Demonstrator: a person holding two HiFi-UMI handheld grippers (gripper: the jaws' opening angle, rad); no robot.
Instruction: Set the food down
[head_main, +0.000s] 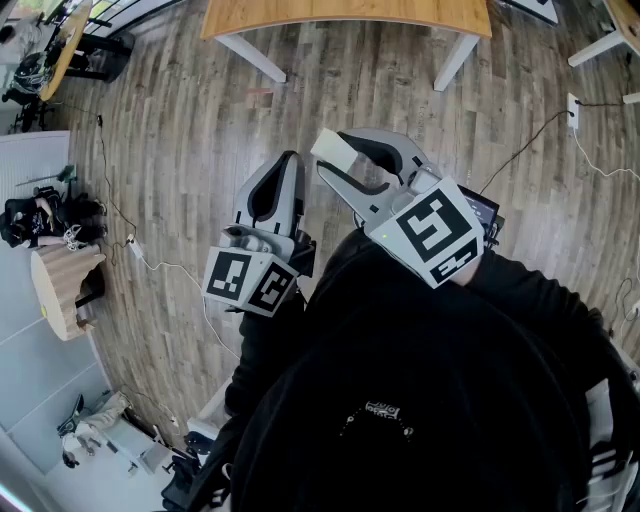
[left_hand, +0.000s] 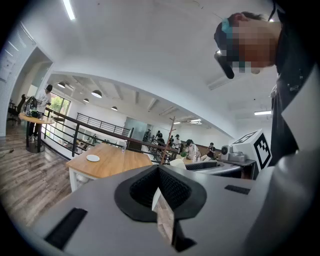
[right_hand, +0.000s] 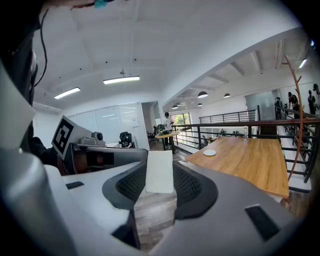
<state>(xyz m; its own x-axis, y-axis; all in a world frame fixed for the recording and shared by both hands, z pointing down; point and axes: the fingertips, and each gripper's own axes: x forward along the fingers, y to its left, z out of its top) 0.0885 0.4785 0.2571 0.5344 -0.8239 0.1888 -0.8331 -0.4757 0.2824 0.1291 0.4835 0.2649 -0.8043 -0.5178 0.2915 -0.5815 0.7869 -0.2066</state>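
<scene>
Wooden floor (head_main: 150, 120) below us, wooden table (right_hand: 250, 157) well beyond our fingers bearing a small white plate (right_hand: 209, 152), its contents too far to tell, left gripper (left_hand: 159, 175) clenched on nothing, right gripper (right_hand: 162, 175) released and bare, where the food is we cannot tell

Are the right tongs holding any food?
No: in the right gripper view the right tongs stand open, with only the wooden floor showing between them.
</scene>
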